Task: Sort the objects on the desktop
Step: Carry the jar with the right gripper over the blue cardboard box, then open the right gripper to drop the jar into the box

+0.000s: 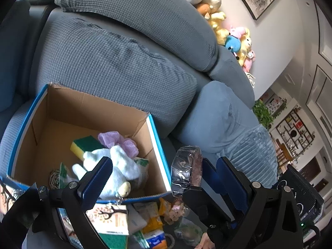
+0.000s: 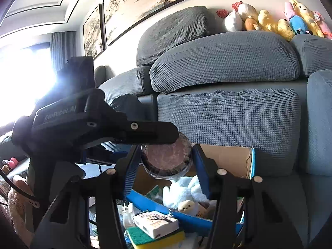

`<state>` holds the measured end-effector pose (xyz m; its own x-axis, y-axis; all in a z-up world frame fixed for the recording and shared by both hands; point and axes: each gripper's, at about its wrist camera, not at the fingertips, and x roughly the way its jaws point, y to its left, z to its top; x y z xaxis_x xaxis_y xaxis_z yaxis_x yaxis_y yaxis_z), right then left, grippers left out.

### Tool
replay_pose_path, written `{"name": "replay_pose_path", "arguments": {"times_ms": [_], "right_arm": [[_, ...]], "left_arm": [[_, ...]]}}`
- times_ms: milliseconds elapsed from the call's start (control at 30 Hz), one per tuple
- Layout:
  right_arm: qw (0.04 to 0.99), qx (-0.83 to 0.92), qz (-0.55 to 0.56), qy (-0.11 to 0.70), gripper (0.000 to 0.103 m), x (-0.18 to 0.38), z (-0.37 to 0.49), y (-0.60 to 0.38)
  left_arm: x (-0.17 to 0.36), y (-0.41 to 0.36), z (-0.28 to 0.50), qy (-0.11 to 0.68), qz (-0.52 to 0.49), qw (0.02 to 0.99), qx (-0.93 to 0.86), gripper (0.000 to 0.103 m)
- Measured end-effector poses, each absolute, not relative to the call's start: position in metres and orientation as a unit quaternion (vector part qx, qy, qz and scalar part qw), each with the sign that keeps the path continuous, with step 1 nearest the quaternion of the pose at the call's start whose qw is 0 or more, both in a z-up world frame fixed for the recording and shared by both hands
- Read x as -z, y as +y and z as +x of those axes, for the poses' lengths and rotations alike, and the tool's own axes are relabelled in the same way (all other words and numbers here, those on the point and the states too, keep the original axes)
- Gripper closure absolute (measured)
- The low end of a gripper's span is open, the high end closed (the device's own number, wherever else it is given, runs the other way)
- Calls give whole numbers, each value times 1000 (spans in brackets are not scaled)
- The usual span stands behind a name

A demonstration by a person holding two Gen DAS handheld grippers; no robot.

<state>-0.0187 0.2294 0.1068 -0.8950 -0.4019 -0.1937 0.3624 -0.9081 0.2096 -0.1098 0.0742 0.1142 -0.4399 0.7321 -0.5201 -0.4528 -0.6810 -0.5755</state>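
My right gripper (image 2: pixel 166 166) is closed on a round plastic-wrapped disc (image 2: pixel 167 155), its flat face toward the camera. The cardboard box (image 2: pixel 228 155) lies just beyond and below it, near the disc. My left gripper (image 1: pixel 161 178) is open and empty over the box's near edge.

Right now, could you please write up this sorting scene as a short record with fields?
setting: grey sofa behind a low surface cluttered with small items
container: open cardboard box with blue outside
in box: yellow-green sponge, purple cloth, white plush toy
right gripper: shut on a round plastic-wrapped disc, at the box's rim
left gripper: open, holding nothing
outside box: white packet lying on a second sponge
sofa back: row of plush toys
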Motion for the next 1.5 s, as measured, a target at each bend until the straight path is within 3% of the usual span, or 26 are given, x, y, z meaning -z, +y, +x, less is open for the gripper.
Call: {"name": "replay_pose_path", "arguments": {"times_ms": [967,1500], "right_arm": [[172,969,129,-126,50,-73,-65,258],[174,966,162,-103,50,-68,-94,249]], "left_arm": [[-63,96,-170,-197,-403,378,-810,3],[-44,83,-188,-225,-409,366,-805,3]]}}
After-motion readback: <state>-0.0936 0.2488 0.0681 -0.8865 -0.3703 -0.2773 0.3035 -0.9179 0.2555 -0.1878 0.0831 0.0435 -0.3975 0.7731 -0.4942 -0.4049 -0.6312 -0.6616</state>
